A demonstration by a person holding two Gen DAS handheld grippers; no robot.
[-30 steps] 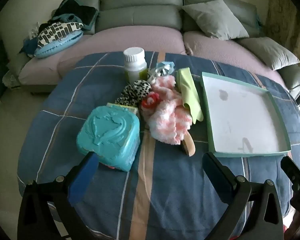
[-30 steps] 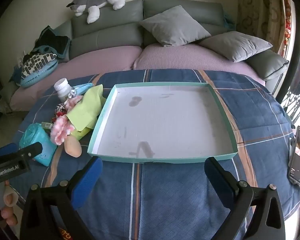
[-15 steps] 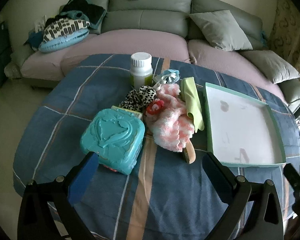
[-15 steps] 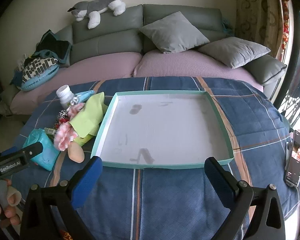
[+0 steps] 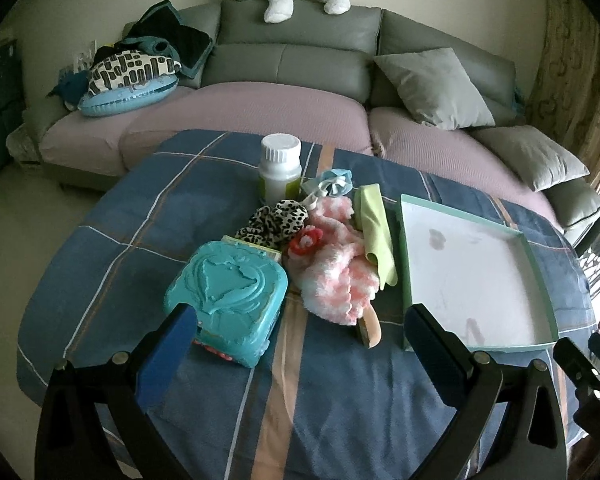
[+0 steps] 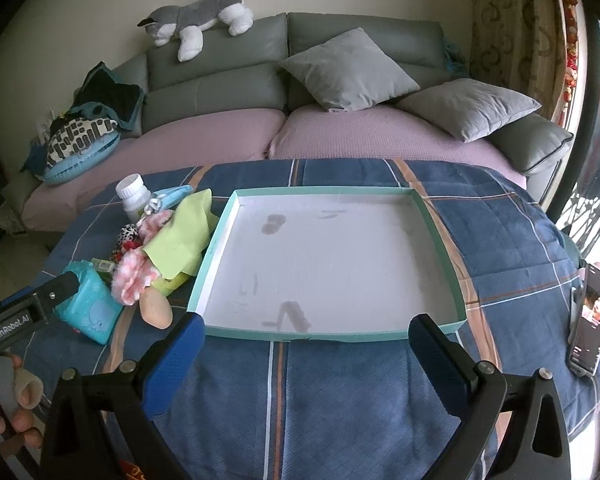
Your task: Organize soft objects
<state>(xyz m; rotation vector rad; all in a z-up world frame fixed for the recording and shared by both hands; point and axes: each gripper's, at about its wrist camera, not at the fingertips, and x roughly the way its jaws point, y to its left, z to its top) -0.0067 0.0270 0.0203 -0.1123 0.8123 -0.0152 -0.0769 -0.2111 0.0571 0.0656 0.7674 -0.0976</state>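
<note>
Left gripper [image 5: 300, 348], jaws spread wide and empty, raised above the near edge of the plaid-covered table [image 5: 148, 216]. Right gripper [image 6: 302, 344], likewise spread and holding nothing, faces the teal-rimmed tray [image 6: 440, 240], whose white floor carries only marks.

Directly ahead of the left gripper lies the heap of objects. Nearest, ahead and slightly left of its centre line, is the turquoise plastic case [image 5: 228, 292], a hard item. Just right of the case and touching it is the pink-and-white fluffy item [image 5: 336, 284], its long axis running away from the gripper and somewhat leftward. Beyond it: the leopard-print fabric [image 5: 278, 220], a small red scrunchie [image 5: 306, 238], the lime-green cloth [image 5: 376, 232] draped along the heap's tray side, a pale blue mask [image 5: 332, 180], and a white-capped bottle [image 5: 281, 170] at the far end. A beige oblong [image 5: 370, 326] protrudes from under the fluffy item toward the gripper.

From the right gripper the same heap lies well to the left, the tray straight ahead. The left gripper is therefore judged nearer the soft items; the tray stands immediately right of the heap, so a probable transfer runs short and rightward.
</note>
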